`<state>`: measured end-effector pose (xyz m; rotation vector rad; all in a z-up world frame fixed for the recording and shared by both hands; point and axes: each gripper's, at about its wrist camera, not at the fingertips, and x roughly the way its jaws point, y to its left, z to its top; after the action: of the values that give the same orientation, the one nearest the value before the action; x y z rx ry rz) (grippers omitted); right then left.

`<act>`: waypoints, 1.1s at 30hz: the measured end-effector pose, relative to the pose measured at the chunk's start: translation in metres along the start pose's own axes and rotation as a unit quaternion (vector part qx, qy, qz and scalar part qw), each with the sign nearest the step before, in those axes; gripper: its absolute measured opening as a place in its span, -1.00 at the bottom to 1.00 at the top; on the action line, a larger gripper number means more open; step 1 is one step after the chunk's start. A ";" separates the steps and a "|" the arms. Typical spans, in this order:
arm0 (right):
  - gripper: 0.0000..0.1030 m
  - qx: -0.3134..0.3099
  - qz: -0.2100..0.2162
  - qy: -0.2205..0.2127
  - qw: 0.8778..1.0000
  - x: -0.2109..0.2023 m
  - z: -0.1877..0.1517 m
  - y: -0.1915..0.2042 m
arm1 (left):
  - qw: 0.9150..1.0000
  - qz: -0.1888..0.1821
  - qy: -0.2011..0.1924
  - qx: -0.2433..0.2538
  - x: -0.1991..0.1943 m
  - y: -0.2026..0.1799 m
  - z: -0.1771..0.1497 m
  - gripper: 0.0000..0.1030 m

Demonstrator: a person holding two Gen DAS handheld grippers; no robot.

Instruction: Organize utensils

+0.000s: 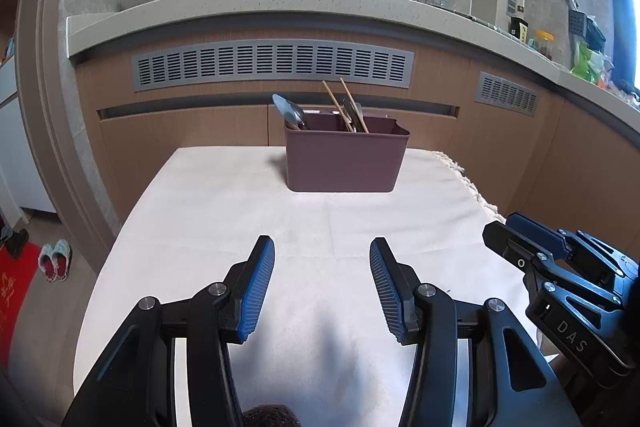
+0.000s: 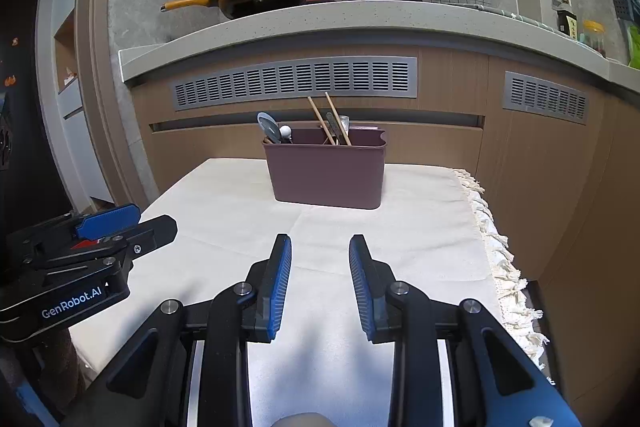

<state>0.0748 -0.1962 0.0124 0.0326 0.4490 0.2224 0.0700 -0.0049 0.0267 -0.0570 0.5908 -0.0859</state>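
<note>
The small desk (image 1: pixel 208 227), draped in a cream cloth with a tasselled fringe down its right edge, stands in front of the brown kitchen cabinets; nothing lies loose on the cloth, which suggests the sorting is finished or nearly so, though that is a judgement from how things lie.

The mauve rectangular plastic utensil caddy (image 1: pixel 344 161) sits at the far end of the desk, centred and upright, well apart from both tools; it appears to be divided, since the utensils stand in two separate clusters, kept by kind.

The left gripper (image 1: pixel 322 285) hovers low over the near part of the cloth, its blue ribbed fingers (image 1: pixel 256 291) spread wide with nothing between them; the right gripper (image 2: pixel 320 281) is level beside it, its fingers (image 2: pixel 280 279) likewise parted, a little less widely, and empty; both aim at the caddy, probably a resting pose.

In the caddy's left end stand the spoons (image 2: pixel 274 130), a pale blue-grey one and a shiny metal one, bowls upward so the handles sit inside; toward the middle lean two thin wooden chopsticks (image 2: pixel 330 121), tips slanting up and to the left, with a dark flat utensil (image 2: pixel 334 127) beside them whose kind I cannot tell.
</note>
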 end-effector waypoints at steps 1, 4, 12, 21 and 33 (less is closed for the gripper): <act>-0.45 0.000 0.000 0.001 1.000 0.000 0.000 0.000 | 1.000 0.000 0.001 -0.001 0.001 0.000 0.000 -0.02; -0.45 0.000 0.002 0.004 1.000 0.002 0.000 -0.001 | 1.000 -0.001 0.005 0.000 0.003 0.001 -0.001 -0.03; -0.45 -0.001 0.002 0.008 1.000 0.005 -0.001 0.001 | 1.000 0.000 0.007 0.000 0.005 0.002 0.001 -0.03; -0.45 -0.001 0.001 0.007 1.000 0.004 -0.001 0.000 | 1.000 0.002 0.004 0.000 0.004 0.002 0.000 -0.03; -0.45 0.000 -0.003 -0.004 1.000 0.001 0.001 0.001 | 1.000 0.004 -0.004 0.001 -0.002 0.000 -0.001 -0.03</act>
<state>0.0759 -0.1946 0.0131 0.0314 0.4416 0.2175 0.0680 -0.0049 0.0271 -0.0531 0.5839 -0.0780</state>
